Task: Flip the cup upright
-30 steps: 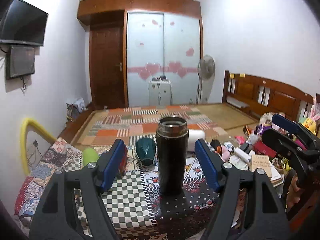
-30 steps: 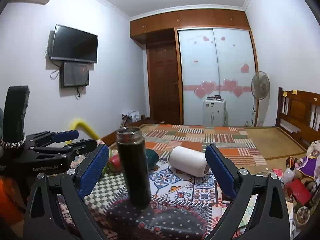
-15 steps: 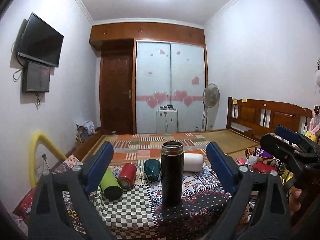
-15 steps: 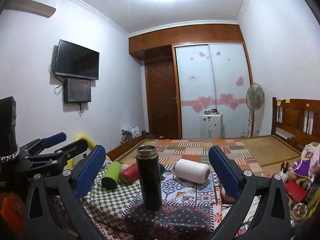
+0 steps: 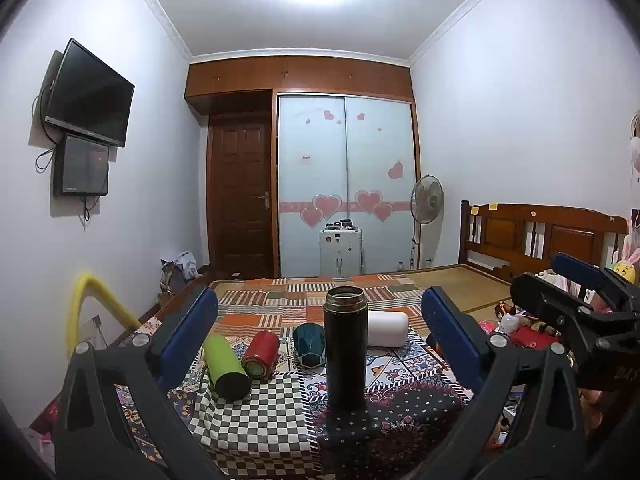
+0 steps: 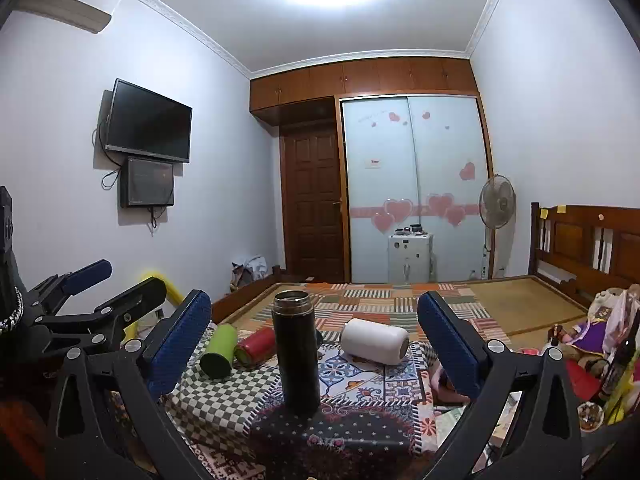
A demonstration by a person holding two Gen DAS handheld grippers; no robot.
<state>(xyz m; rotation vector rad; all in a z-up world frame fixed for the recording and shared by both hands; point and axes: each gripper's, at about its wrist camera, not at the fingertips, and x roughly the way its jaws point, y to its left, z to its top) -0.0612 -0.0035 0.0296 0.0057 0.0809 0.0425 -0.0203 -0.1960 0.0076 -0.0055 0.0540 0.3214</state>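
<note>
A tall black flask (image 5: 345,347) stands upright, mouth up, on the patterned tablecloth (image 5: 256,428); it also shows in the right wrist view (image 6: 296,347). My left gripper (image 5: 320,340) is open and empty, drawn back from the flask. My right gripper (image 6: 314,340) is open and empty too, also back from it. Behind the flask lie a green bottle (image 5: 226,368), a red cup (image 5: 261,355) and a white cup (image 5: 387,329) on their sides, and a dark teal cup (image 5: 309,346) sits mouth down.
The right gripper shows at the right edge of the left wrist view (image 5: 580,312); the left gripper shows at the left of the right wrist view (image 6: 80,312). Toys and clutter (image 6: 592,344) lie to the right of the table. A bed with a patchwork cover (image 5: 340,300) is behind.
Both grippers have pulled back and up from the upright black flask, which now looks smaller and farther away. The flask stays standing. Both jaws stay open.
</note>
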